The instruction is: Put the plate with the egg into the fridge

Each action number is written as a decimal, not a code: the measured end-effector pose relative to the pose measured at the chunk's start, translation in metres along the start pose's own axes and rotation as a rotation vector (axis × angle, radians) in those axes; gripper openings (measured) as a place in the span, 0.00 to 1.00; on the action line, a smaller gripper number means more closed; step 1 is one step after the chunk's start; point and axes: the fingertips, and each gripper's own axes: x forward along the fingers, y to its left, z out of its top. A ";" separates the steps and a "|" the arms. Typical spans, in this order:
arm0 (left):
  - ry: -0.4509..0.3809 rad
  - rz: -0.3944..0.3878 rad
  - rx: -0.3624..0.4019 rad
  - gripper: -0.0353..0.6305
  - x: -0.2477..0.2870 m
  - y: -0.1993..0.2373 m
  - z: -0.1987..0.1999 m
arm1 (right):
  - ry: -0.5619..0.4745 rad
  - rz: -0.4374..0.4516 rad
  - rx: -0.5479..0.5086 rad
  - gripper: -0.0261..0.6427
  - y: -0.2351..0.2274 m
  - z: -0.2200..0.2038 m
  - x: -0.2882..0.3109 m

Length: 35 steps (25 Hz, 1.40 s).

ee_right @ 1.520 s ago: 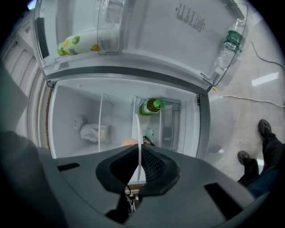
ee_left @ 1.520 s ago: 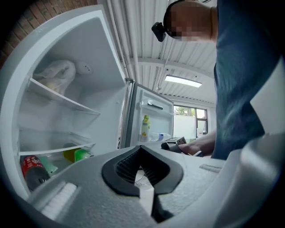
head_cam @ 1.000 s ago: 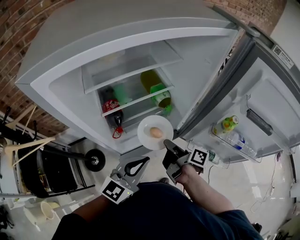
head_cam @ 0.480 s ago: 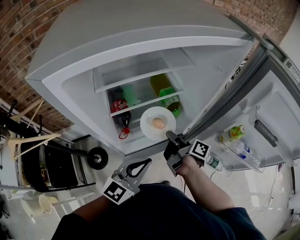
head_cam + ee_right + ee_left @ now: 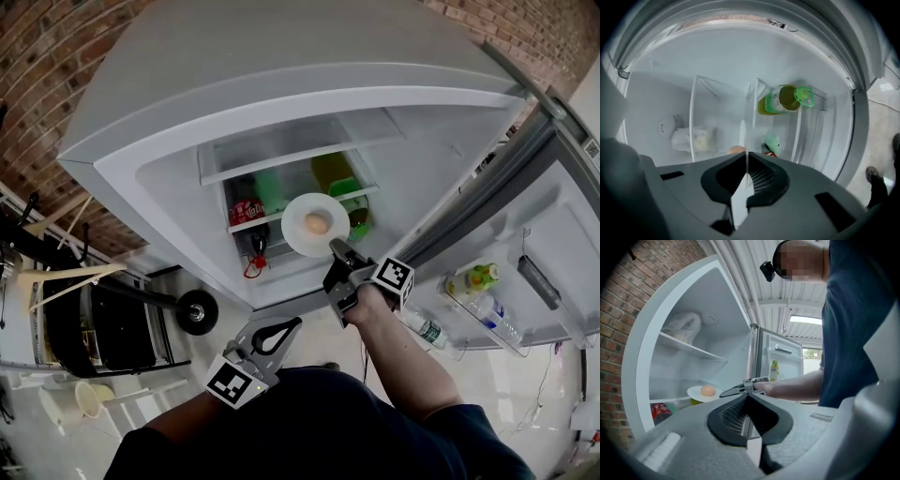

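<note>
Plate [image 5: 315, 225] with egg [image 5: 318, 223] clamped by near rim in right gripper [image 5: 335, 251], lying flat straight ahead of jaws, inside fridge [image 5: 169, 150] mouth above shelf [image 5: 248, 221]. Left gripper [image 5: 274, 331] closed, empty, well back from fridge. Likely next: forward and down onto shelf.

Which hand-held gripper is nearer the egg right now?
Right. The right hand-held gripper grips the rim of the plate carrying the egg, at the fridge opening. The left hand-held gripper hangs shut and empty, low by the person's body.
</note>
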 end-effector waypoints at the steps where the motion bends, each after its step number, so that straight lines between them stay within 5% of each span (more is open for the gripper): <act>1: 0.001 0.001 0.001 0.06 0.000 0.001 0.000 | 0.000 -0.002 -0.001 0.07 -0.001 0.001 0.005; 35: 0.017 0.062 -0.035 0.06 -0.034 0.032 -0.003 | -0.089 -0.035 0.028 0.08 0.000 0.016 0.097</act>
